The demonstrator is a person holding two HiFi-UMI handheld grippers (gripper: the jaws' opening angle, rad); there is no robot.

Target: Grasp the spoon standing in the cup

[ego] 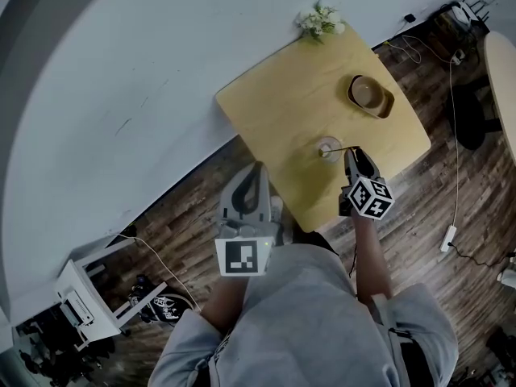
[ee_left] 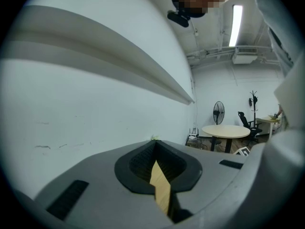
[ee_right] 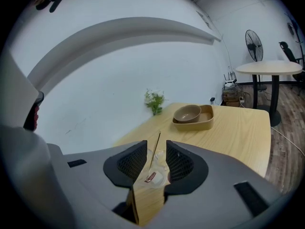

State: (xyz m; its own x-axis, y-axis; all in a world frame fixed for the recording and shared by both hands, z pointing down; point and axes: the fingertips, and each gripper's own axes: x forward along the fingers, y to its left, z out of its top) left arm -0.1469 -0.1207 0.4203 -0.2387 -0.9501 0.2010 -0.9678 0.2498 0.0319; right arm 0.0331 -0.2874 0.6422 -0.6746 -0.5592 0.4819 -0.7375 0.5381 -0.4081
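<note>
Well, the spoon (ee_right: 156, 149) stands tilted in the small clear cup (ego: 328, 147) mid-table (ego: 282, 95), with the bowl tray (ego: 371, 95) at its 1 o'clock. The right gripper (ego: 352, 155), at the cup's 4 o'clock, holds its jaws wide on either side of the thin handle without touching it. The spoon looks light, stiff and probably slippery, so pinch the handle above the rim. The left gripper (ego: 256, 171) hangs closed and empty at the table's 7 o'clock.
</note>
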